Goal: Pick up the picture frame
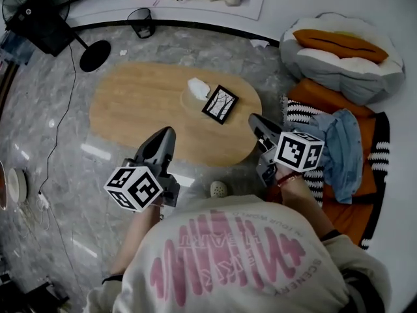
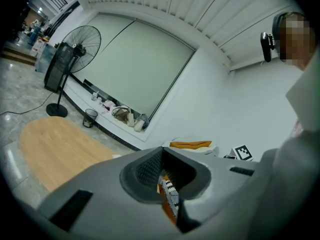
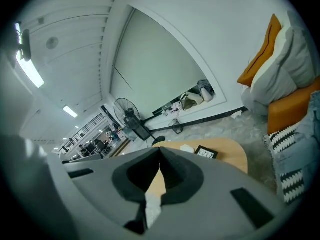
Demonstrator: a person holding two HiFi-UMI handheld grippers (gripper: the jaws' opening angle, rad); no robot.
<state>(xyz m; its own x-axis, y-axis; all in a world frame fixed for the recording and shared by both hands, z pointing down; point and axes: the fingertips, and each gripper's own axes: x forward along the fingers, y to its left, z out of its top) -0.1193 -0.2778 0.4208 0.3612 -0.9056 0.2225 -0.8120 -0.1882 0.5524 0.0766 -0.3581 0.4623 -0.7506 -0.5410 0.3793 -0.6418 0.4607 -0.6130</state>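
Observation:
A black picture frame point(image 1: 220, 104) with a pale tree print lies on the oval wooden table point(image 1: 137, 109), near its right end. It shows small in the right gripper view too, picture frame point(image 3: 206, 152). My left gripper point(image 1: 171, 133) hangs over the table's near edge, jaws shut and empty. My right gripper point(image 1: 254, 120) hovers over the table's right edge, a short way below and right of the frame, jaws shut with nothing in them. In the gripper views, left gripper point(image 2: 162, 151) and right gripper point(image 3: 160, 155) show tips that meet.
A crumpled white tissue point(image 1: 198, 87) lies just left of the frame. A fan point(image 1: 40, 15) and a black bin point(image 1: 142, 22) stand beyond the table. A cushion point(image 1: 342, 56), a striped rug and blue cloth point(image 1: 342, 145) lie at the right. A slipper point(image 1: 218, 189) sits on the floor.

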